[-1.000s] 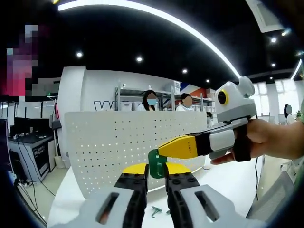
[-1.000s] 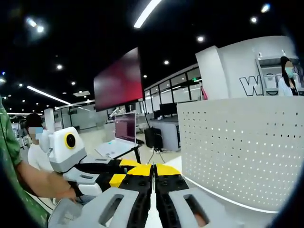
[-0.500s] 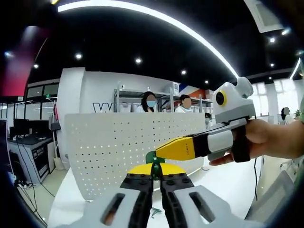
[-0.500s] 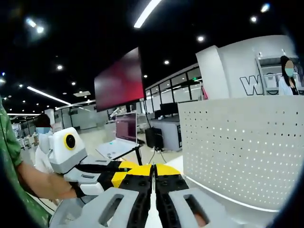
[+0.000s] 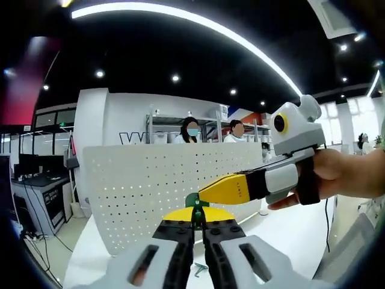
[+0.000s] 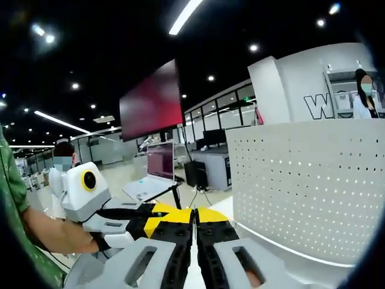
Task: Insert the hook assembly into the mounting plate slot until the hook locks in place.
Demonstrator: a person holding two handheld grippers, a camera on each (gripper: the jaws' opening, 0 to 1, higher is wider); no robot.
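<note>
1. Hook assembly (image 5: 194, 201): we see a small green piece pinched at the tip of our left tongs (image 5: 193, 224), whose jaws are drawn in narrow on it. It sits just in front of the mounting plate (image 5: 156, 186), the white perforated board standing upright on the bench (image 5: 283, 229).
2. In the left gripper view our right tongs (image 5: 204, 191) come in from the right, held in a hand (image 5: 337, 174), with the yellow tip right beside the green piece. We cannot tell whether they touch.
3. In the right gripper view our right tongs (image 6: 194, 224) show their jaws pressed together with nothing visible between them, and the mounting plate (image 6: 301, 186) stands to the right. The left tongs (image 6: 141, 217) lie near on the left.
4. A second small greenish part (image 5: 198, 268) lies on the bench below the tongs.
5. Risk, as we judge it: so little of the hook is gripped that it could twist or slip as we press, miss the slot and fall. Pushing hard might also tip or shove the free-standing plate away.
</note>
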